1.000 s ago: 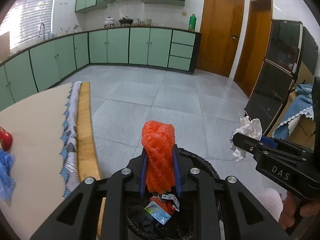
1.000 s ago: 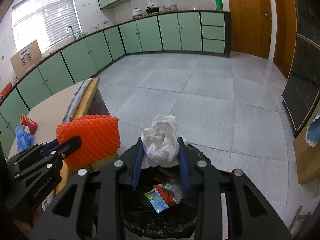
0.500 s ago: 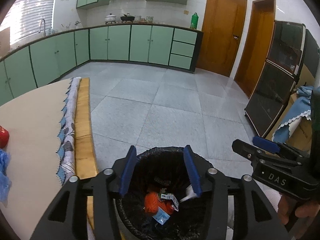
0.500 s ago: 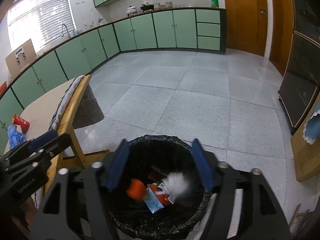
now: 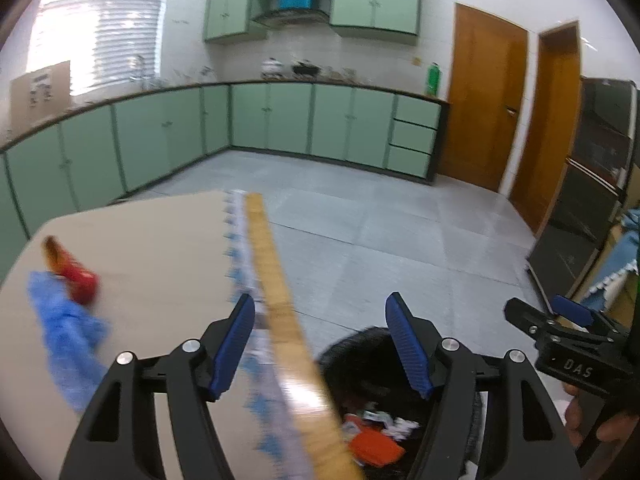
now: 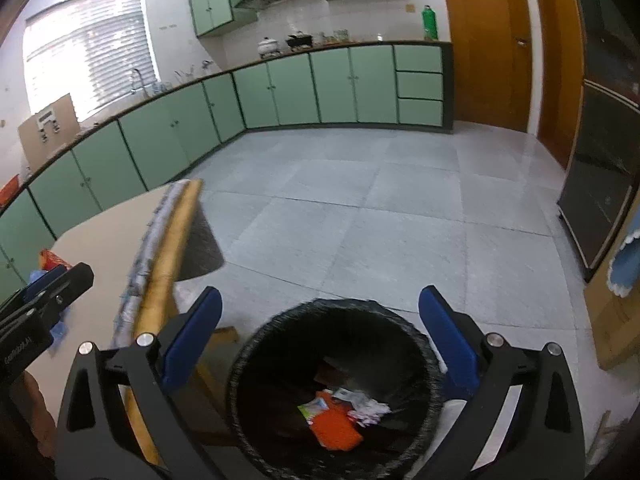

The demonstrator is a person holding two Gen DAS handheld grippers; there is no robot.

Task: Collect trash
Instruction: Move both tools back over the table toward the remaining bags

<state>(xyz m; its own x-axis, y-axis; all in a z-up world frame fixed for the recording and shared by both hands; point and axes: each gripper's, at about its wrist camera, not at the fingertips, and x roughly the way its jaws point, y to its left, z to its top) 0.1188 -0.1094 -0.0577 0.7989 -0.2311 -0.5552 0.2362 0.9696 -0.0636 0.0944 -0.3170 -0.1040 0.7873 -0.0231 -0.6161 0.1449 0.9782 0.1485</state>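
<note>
Jaws first: the right gripper (image 6: pixel 318 344) stands wide apart with nothing between the pads, parked right over the bin (image 6: pixel 248 364). Its jaws have just been opening, and they're empty now. The left gripper (image 5: pixel 320 346) is the same story, spread apart and holding nothing, jaws just been opening too, and its view looks across the edge of the bench (image 5: pixel 160 240) with only part of the bin showing below.

Down in the bin there's an orange wad (image 6: pixel 334 426), a crumpled white tissue (image 6: pixel 366 408) and a small printed wrapper (image 6: pixel 314 406) lying on the black liner, so that batch looks done.

What's left, as far as I can tell: a red packet (image 5: pixel 74 276) and a blue plastic bag (image 5: pixel 66 328) sit touching each other on the bench, well apart from the bin. The left-hand view is pretty blurred, so I can't say if anything smaller is lying around there. My guess is those two are the next pickup.
</note>
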